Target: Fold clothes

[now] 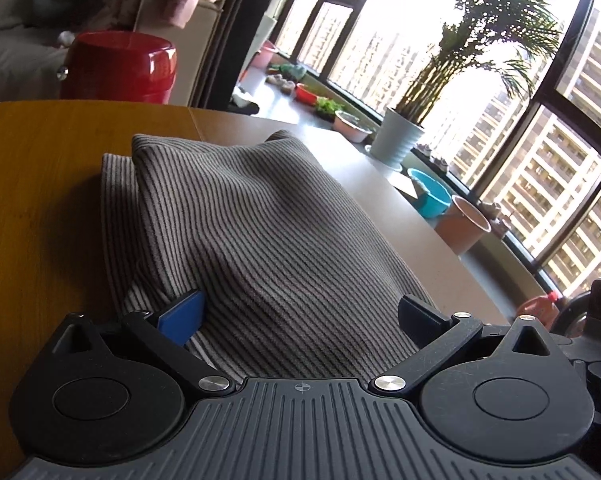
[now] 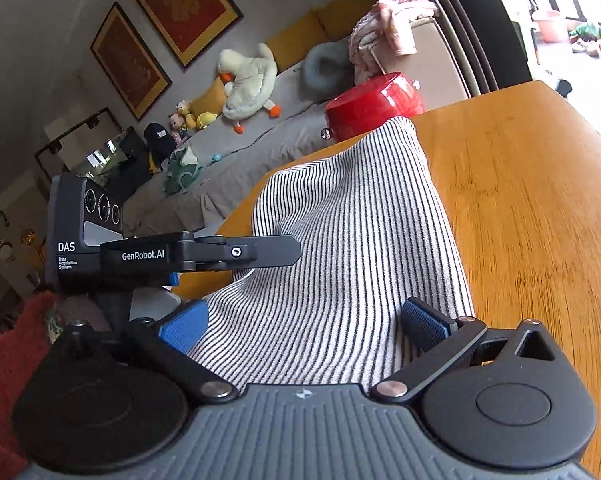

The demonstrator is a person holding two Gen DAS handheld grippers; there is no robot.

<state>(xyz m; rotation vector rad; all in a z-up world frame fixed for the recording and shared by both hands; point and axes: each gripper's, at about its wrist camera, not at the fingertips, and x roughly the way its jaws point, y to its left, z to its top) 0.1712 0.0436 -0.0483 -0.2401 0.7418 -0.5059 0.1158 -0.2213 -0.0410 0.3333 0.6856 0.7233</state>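
Striped grey cloth (image 1: 236, 216) lay folded on the wooden bench (image 1: 40, 200), its doubled layers stacked so that a lower edge showed at the far left. In the left wrist view, the left tool (image 1: 300, 312) hung just over the near end of the garment with its blue pads spread wide; the fabric sat between them but neither pad pressed on it, so nothing was gripped. The right tool (image 2: 302, 326) stood equally wide, as open as it gets, with the striped cloth (image 2: 360, 220) passing under and between its fingers, loose and unpinched. Seen from the right wrist camera, the left tool (image 2: 296, 250) reached in from the left above the cloth's near corner, its state unclear from that side. Both tools flanked the same near edge, probably because the fold had been laid down and let go. A soft ridge ran along the cloth's middle, so smoothing or another fold seemed likely. Beyond the bench stood a red stool (image 2: 374, 104).
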